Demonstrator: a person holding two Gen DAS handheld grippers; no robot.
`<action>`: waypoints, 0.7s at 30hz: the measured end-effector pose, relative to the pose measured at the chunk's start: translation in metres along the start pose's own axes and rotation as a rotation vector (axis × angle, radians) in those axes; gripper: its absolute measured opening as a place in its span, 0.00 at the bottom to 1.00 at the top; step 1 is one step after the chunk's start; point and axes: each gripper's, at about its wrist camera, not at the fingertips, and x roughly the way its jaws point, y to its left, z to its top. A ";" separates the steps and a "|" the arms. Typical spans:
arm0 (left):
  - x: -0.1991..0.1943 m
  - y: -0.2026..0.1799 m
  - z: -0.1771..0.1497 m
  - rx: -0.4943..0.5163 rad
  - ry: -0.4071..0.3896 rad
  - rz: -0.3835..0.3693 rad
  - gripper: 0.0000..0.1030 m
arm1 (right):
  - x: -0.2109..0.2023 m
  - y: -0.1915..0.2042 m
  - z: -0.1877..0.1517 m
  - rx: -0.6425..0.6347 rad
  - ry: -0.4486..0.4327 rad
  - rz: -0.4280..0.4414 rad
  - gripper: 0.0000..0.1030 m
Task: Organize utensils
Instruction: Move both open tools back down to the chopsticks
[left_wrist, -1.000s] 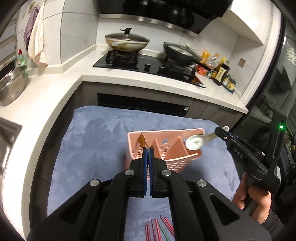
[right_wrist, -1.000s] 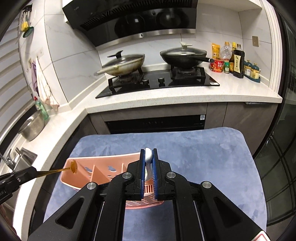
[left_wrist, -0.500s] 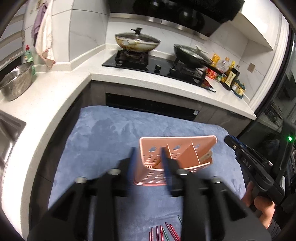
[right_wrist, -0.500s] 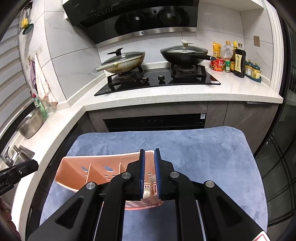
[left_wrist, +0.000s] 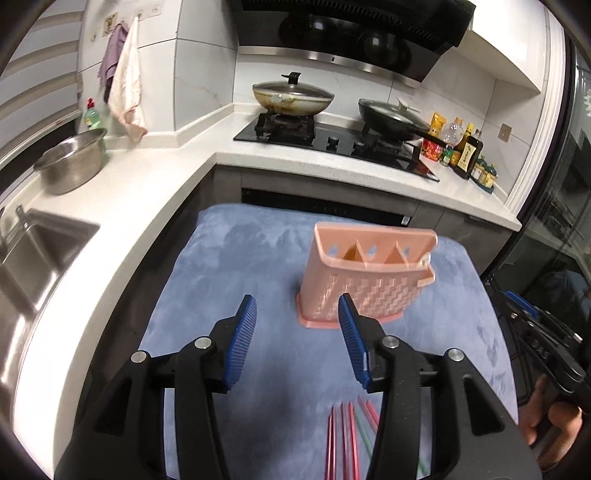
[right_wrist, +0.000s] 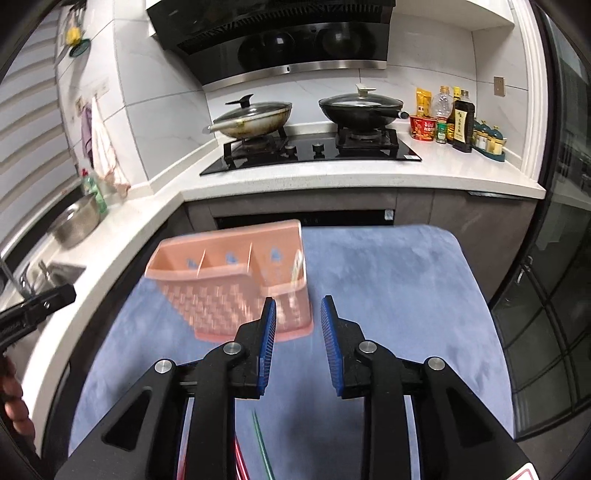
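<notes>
A pink plastic utensil holder (left_wrist: 365, 277) with three compartments stands upright on the blue mat (left_wrist: 258, 258); it also shows in the right wrist view (right_wrist: 236, 280). A white spoon handle (left_wrist: 424, 258) sticks out of its right compartment. My left gripper (left_wrist: 297, 314) is open and empty, just in front of the holder. My right gripper (right_wrist: 297, 310) is open and empty, near the holder's right end. Several red and green chopsticks (left_wrist: 351, 439) lie on the mat below the left gripper, and show in the right wrist view (right_wrist: 258, 446).
A white counter (left_wrist: 122, 206) wraps the left and back. It carries a steel bowl (left_wrist: 70, 166), a sink (left_wrist: 33, 254), a hob with two lidded pans (left_wrist: 291, 98), and bottles (left_wrist: 465, 151) at back right.
Both grippers have opened and pulled back from the holder. The brown utensil from the left and the white spoon from the right now sit in the holder.
</notes>
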 end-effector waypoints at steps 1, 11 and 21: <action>-0.003 0.001 -0.007 0.000 0.004 0.004 0.43 | -0.007 0.000 -0.010 -0.003 0.009 -0.002 0.26; -0.023 0.017 -0.111 -0.019 0.117 0.023 0.43 | -0.053 0.012 -0.128 -0.065 0.135 -0.044 0.26; -0.031 0.016 -0.199 -0.007 0.215 0.038 0.43 | -0.058 0.005 -0.201 -0.007 0.225 -0.045 0.26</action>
